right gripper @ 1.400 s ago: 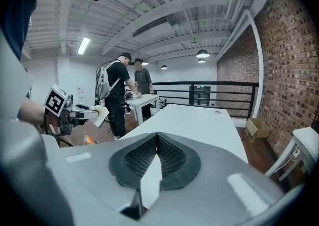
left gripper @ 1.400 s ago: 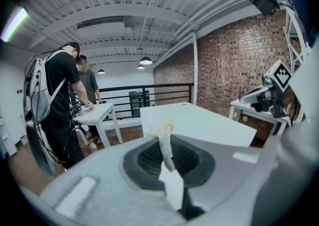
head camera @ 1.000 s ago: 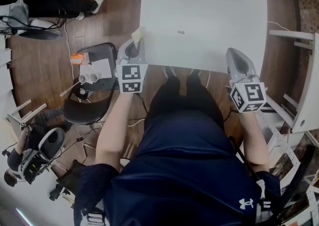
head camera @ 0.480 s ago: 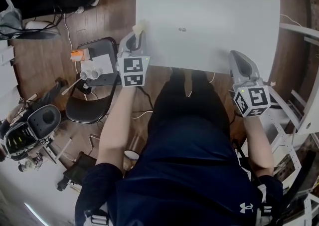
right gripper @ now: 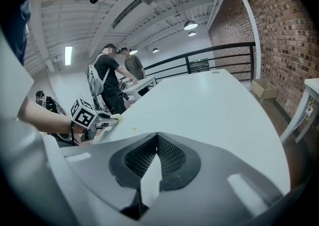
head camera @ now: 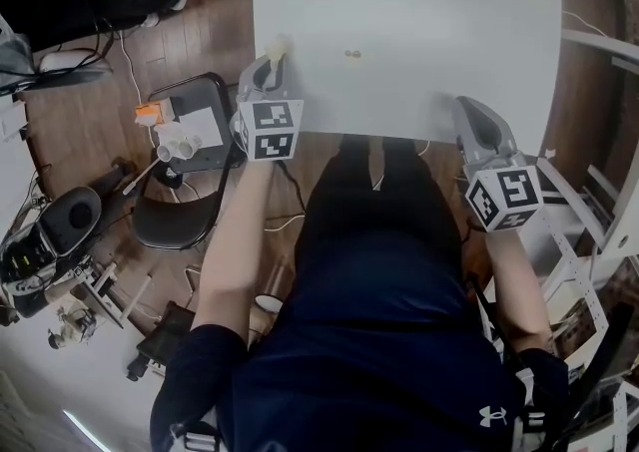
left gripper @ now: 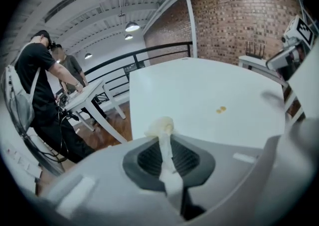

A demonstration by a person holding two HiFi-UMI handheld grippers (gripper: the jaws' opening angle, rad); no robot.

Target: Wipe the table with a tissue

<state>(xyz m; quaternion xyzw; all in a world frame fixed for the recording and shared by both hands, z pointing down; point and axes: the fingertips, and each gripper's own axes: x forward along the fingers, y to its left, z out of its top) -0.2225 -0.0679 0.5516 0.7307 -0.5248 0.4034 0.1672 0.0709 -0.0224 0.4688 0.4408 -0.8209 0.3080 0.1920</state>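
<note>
Closest in, the right gripper (head camera: 469,106) hangs at the near edge of the table (head camera: 429,1), well to the right of the two small yellowish specks (head camera: 349,54), its jaws together with nothing between them. The left gripper (head camera: 273,69) is clamped on a twisted tissue (head camera: 277,46), whose crumpled cream end pokes out past the tips. Over the last second that gripper has edged forward from the near edge, so the tissue now sits over the tabletop, left of the specks and a little nearer them than before. I'd say the wipe is only being lined up: whether the tissue is pressing on the surface I can't tell, and the specks lie untouched. The top is white and smooth and otherwise bare, so they look like the natural target. On the wooden floor (head camera: 90,121) left of the specks stands a black chair (head camera: 180,216). Further off, beyond the specks, two people (left gripper: 40,80) stand by another white table before a black railing (left gripper: 159,50), with a brick wall (left gripper: 239,15) under a white beamed ceiling.
</note>
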